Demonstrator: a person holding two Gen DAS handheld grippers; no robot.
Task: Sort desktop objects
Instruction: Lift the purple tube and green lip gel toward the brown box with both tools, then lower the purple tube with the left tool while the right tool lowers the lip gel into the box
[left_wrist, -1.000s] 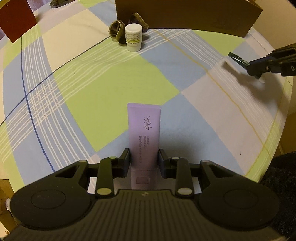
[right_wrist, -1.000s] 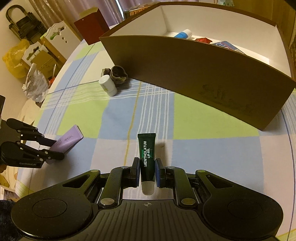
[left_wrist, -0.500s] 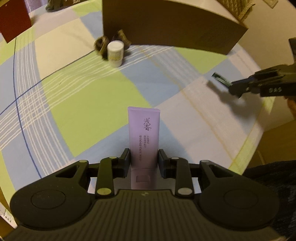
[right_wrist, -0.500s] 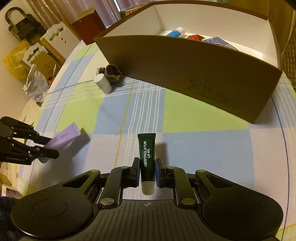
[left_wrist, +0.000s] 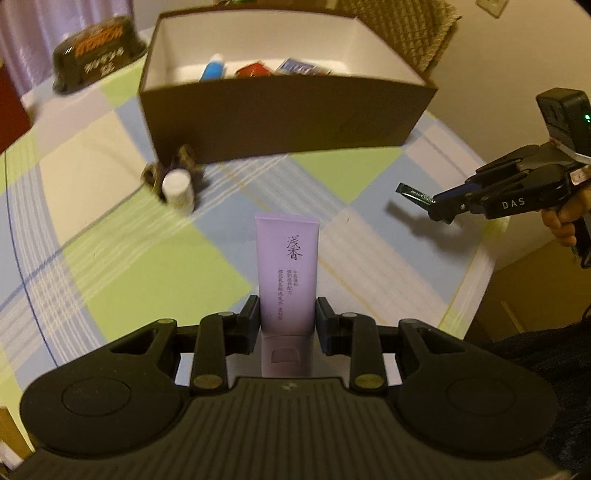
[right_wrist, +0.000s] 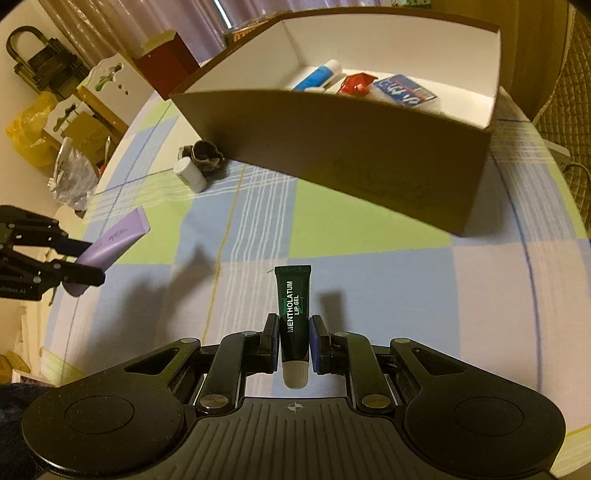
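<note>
The left gripper (left_wrist: 287, 319) holds a lilac tube (left_wrist: 287, 269) above the checked tabletop (left_wrist: 110, 258); its jaws are clenched on the lower part of the tube, cap end toward the camera. The right gripper (right_wrist: 292, 338) has its jaws pressed on a dark green lip gel tube (right_wrist: 293, 314), also lifted off the cloth. Ahead stands the open brown box (right_wrist: 351, 155), with a blue tube (right_wrist: 317, 75) and some packets inside. A small white bottle (left_wrist: 178, 188) stands just beside the box front.
</note>
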